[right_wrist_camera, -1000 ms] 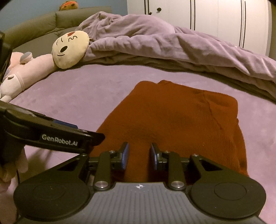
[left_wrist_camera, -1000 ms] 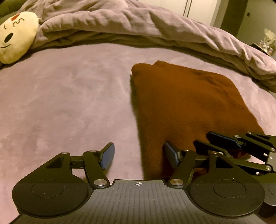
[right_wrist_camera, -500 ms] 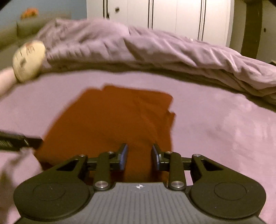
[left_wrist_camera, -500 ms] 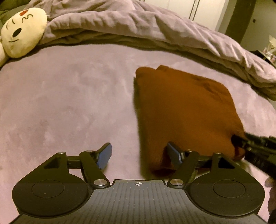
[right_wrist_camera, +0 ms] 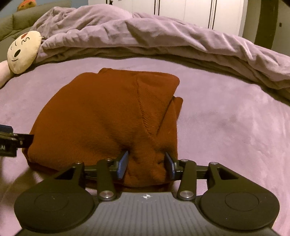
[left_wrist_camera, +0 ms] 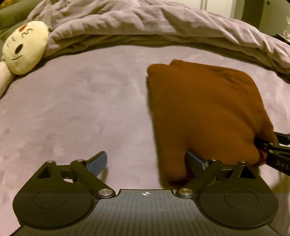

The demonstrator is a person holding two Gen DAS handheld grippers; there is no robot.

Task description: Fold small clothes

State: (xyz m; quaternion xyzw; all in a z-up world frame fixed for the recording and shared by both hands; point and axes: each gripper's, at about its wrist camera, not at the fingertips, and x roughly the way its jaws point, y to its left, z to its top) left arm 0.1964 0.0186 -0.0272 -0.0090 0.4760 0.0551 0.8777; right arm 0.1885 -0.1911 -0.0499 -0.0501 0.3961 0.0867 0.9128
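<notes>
A folded rust-brown knit garment [left_wrist_camera: 203, 109] lies on the purple bed cover [left_wrist_camera: 81, 101]; it also shows in the right wrist view [right_wrist_camera: 108, 116]. My left gripper [left_wrist_camera: 146, 161] is open wide at the garment's near left corner, with its right finger against the cloth edge and its left finger over bare cover. My right gripper [right_wrist_camera: 146, 163] is open, its two fingers straddling a bunched bit of the garment's near edge. The right gripper's tip shows at the right edge of the left wrist view [left_wrist_camera: 271, 150].
A rumpled purple duvet [right_wrist_camera: 163, 36] runs along the back of the bed. A cream plush toy's head [right_wrist_camera: 23, 50] lies at the far left. White wardrobe doors [right_wrist_camera: 190, 10] stand behind. Bare bed cover [right_wrist_camera: 226, 118] lies right of the garment.
My right gripper has opened wider and now straddles the garment's near right edge. The left gripper has pulled back a little and stays open at the left corner.
</notes>
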